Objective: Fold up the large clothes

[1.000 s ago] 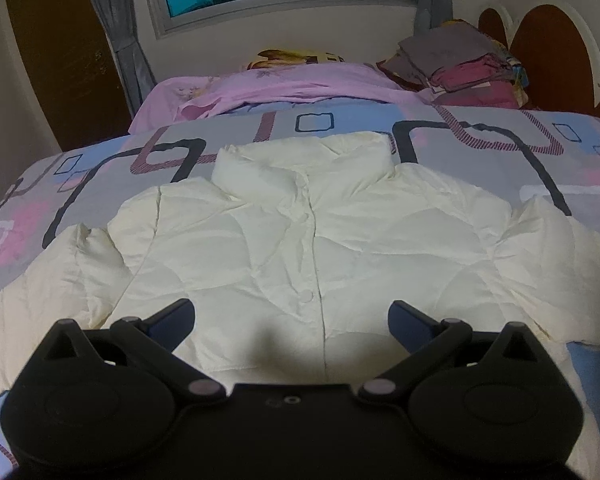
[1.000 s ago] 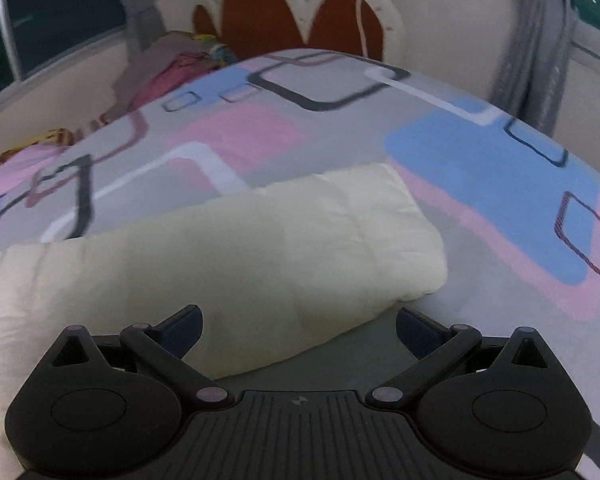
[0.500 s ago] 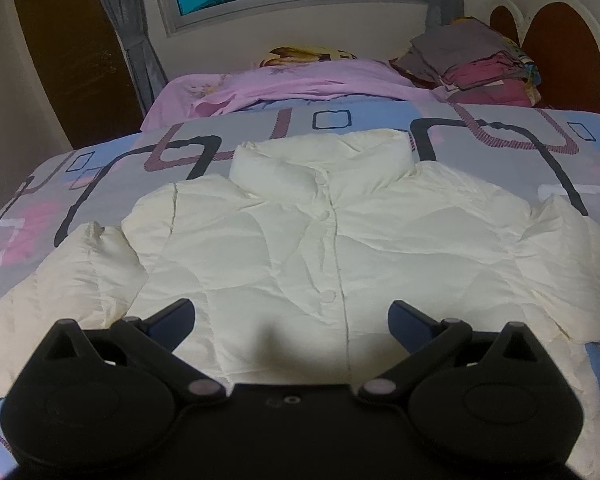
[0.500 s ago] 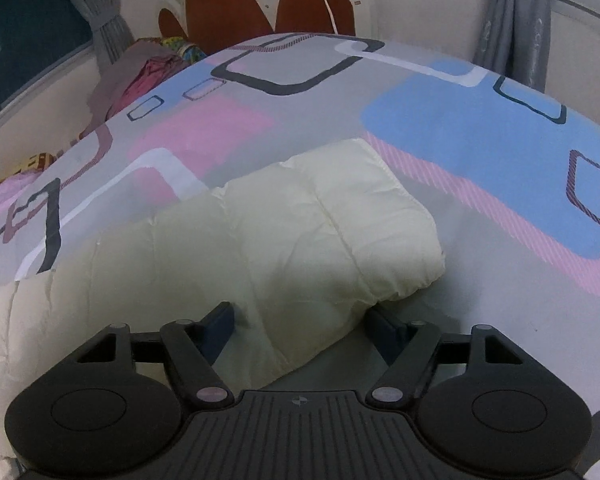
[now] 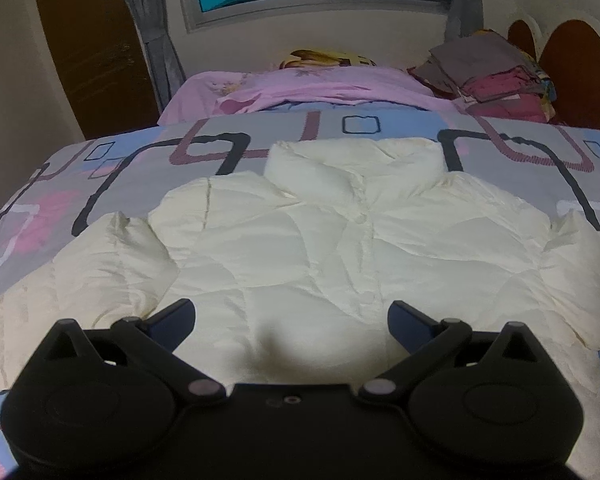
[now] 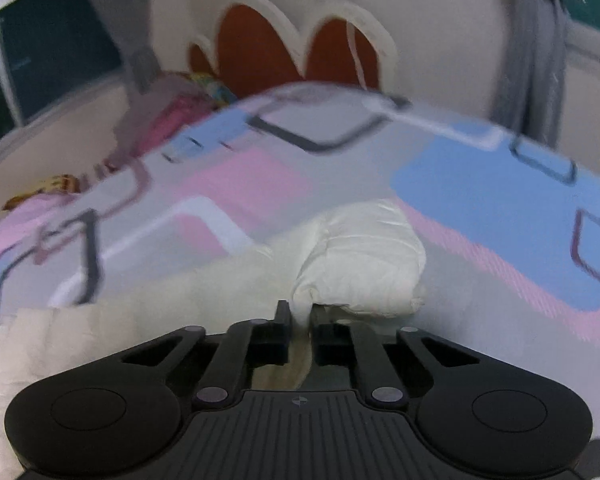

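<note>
Puffer jacket (image 5: 320, 248), cream, quilted: lying face up and spread flat on the bed (image 5: 100, 168), collar toward the far pillows, front placket buttoned, both sleeves splayed out to the sides.

Right sleeve (image 6: 364, 264): its cuff end is bunching up off the patterned bedspread, the fabric puckering where it is being pinched. The picture is blurred here, so the exact fold of the cuff is hard to read.

Right claw (image 6: 300, 316): jaws standing nearly together, clamping a thin pinch of the sleeve's near edge between the pads.

Left claw (image 5: 292, 316): jaws standing wide apart, holding nothing, hovering over the lower front of the jacket near the hem, apart from the fabric.

Step in hand, as judged: carrying the right sleeve across the chest for the first fold.

Notes on doing it well:
- The fill is slippery and springy; a shallow pinch may be slipping out, so the grip should be taking in both layers of the cuff.
- Lifting only enough to clear the body, then sweeping across toward the placket, should be keeping the shoulder seam from dragging.
- The left claw is well placed for pressing down on the jacket front, anchoring it while the sleeve is travelling.
- Laying the sleeve flat and straight before letting go should be saving a later correction.
</note>
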`<state>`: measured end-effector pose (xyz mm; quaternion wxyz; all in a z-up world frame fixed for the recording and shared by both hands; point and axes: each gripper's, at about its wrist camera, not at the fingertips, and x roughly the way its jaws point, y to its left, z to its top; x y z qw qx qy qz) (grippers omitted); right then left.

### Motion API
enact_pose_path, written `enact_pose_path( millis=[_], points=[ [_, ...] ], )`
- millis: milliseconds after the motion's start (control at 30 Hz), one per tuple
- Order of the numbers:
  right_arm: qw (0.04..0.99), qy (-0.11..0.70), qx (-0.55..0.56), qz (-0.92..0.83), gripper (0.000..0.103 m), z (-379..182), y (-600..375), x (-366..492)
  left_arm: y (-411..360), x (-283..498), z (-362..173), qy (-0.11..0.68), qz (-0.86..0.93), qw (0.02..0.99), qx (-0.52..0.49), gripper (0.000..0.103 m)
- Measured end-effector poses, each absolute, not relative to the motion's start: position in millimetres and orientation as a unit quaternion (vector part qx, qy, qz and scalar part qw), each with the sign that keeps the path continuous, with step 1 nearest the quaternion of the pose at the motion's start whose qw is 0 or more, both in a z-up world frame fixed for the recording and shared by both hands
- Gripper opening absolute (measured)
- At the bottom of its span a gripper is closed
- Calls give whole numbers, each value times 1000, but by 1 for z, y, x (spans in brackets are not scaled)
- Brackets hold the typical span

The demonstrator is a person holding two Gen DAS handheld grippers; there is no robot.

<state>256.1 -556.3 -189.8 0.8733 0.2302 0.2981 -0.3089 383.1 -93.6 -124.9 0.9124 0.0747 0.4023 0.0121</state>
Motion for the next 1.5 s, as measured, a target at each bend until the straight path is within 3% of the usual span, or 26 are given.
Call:
enact_pose_path(
  millis=[433,633,700,733,767,1033,1133,1400,1467,1500],
  points=[
    [969,227,72,-68,9,-115,-338,329,-18,379,-118,392,51,918,37,102],
    [951,295,88,4,10,-146,-262,360,21,372,-115,389,80,917,31,102],
    [944,316,90,-14,36,-159,-260,364,29,370,-116,387,86,917,37,102],
    [944,317,87,-33,81,-163,-264,364,32,370,-117,389,87,916,38,102],
    [947,306,75,-53,97,-166,-268,361,35,370,-119,391,89,915,39,102],
    [932,322,53,-159,96,-197,-354,358,25,375,-132,410,79,908,34,102],
    [921,346,59,-169,76,-215,-384,365,8,376,-134,409,69,909,45,102],
    [914,369,41,-161,72,-248,-410,378,-24,378,-138,416,59,906,59,102],
    [914,368,49,-160,42,-248,-414,380,-28,379,-138,417,57,905,59,102],
    [915,366,62,-160,38,-247,-420,379,-29,379,-138,417,56,905,59,102]
  ],
)
